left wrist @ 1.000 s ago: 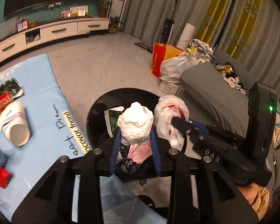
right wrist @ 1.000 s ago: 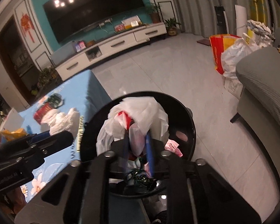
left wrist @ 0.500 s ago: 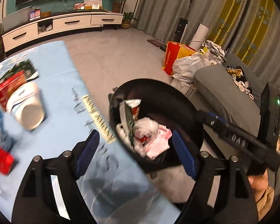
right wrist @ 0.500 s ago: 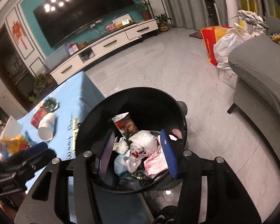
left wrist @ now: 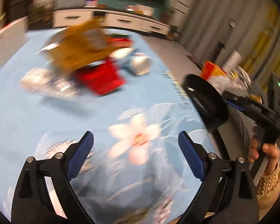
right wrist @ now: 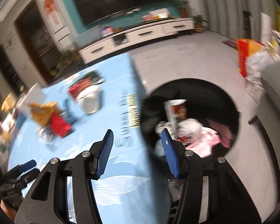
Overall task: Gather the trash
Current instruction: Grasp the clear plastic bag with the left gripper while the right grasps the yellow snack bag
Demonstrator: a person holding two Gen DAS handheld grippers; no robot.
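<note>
both grippers' jaws just opened, empty: left gripper (left wrist: 135, 141) over tablecloth (left wrist: 132, 97), aimed at red box (left wrist: 102, 78); right gripper (right wrist: 137, 149) at bin (right wrist: 239, 115) edge, next pickup.

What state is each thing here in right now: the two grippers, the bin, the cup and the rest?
Left gripper: open, empty, jaws just opened.
Right gripper: open, empty, jaws just opened.
Black bin: open-topped, partly filled with trash.
White cup: lying on its side on the tablecloth.
Red packet: lying on the tablecloth.
</note>
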